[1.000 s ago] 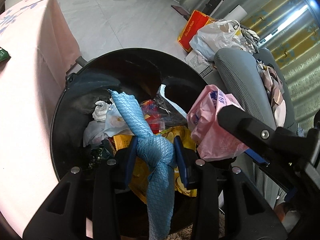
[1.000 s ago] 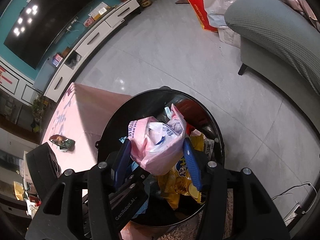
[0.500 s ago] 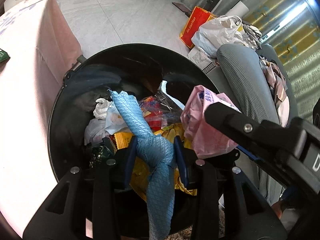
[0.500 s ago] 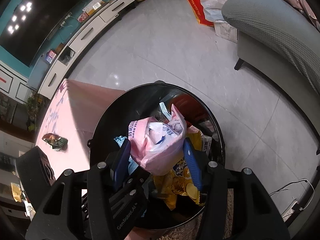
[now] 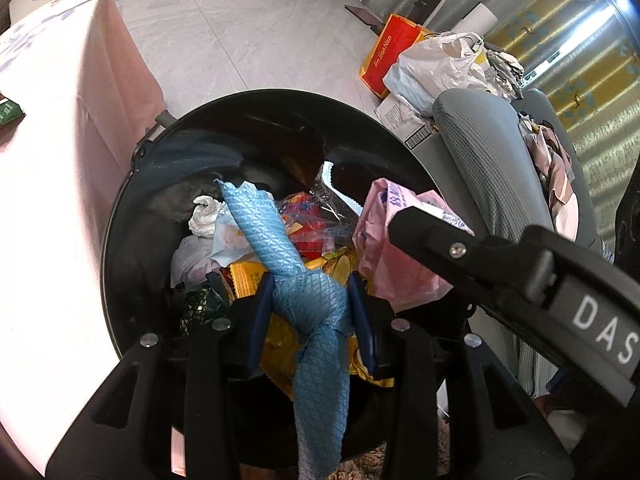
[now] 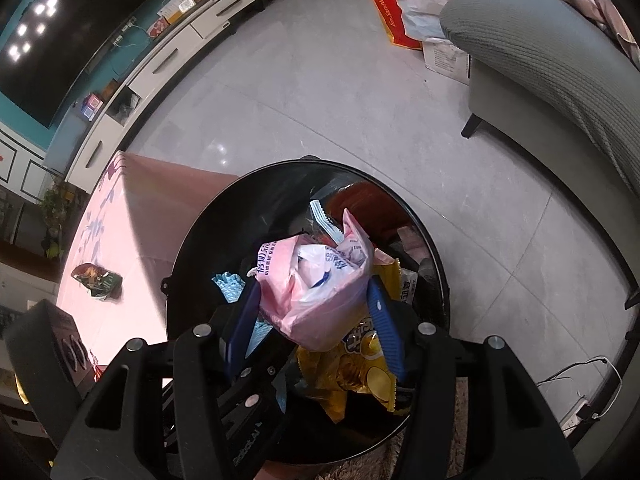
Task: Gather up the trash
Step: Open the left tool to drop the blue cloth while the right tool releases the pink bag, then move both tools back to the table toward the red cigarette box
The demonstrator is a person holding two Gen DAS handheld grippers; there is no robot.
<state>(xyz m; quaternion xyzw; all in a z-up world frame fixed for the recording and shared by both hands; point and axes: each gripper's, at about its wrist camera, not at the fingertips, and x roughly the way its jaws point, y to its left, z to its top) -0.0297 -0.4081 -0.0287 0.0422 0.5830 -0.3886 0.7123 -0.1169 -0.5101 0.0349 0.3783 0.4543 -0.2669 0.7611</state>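
A round black trash bin (image 5: 132,216) (image 6: 192,240) stands below both grippers, filled with wrappers, tissue and a yellow snack bag (image 6: 360,376). My left gripper (image 5: 310,312) is shut on a blue textured cloth (image 5: 264,232) that hangs over the bin's mouth. My right gripper (image 6: 316,312) is shut on a crumpled pink plastic bag (image 6: 316,292), held above the bin; it also shows in the left wrist view (image 5: 384,264) with the right gripper's black finger (image 5: 460,248) across it.
A pink-clothed table (image 5: 52,184) (image 6: 132,216) adjoins the bin, with a green wrapper (image 6: 98,280) on it. A grey sofa (image 6: 552,64) stands to the right, with a red bag (image 5: 388,52) and a white plastic bag (image 5: 436,68) on the grey floor beyond. A TV cabinet (image 6: 168,60) lines the far wall.
Both grippers have shifted slightly over the bin while keeping their hold. The right gripper with the pink bag has come closer to the left one.
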